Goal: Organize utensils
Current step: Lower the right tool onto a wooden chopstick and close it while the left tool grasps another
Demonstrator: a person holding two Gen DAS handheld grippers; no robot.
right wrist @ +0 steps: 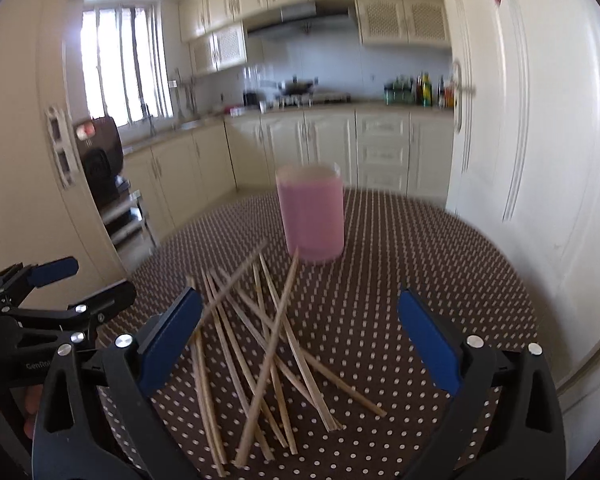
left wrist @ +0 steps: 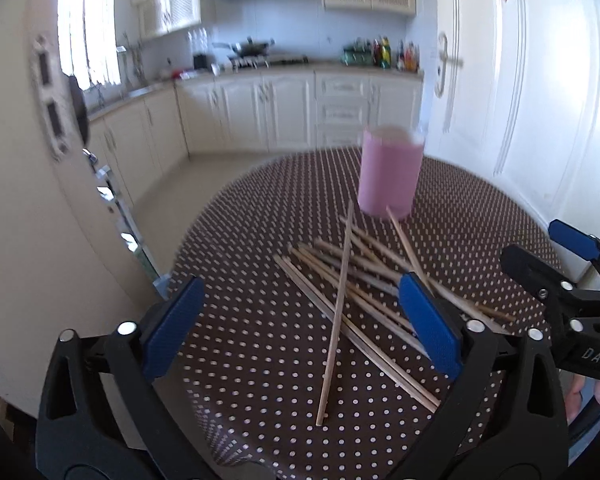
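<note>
On the counter (right wrist: 420, 248): chopsticks (right wrist: 260, 360) light, stiff, slippery, crisscrossed; pinch the top stick mid-shaft. Left claw (left wrist: 300, 320) and right claw (right wrist: 300, 340) both released, empty.

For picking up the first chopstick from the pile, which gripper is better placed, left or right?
Probably the left. Both grippers are open and empty. The left gripper already frames a long chopstick lying on top of the pile, while the right gripper frames mostly bare tablecloth, the pile near its left finger.
</note>
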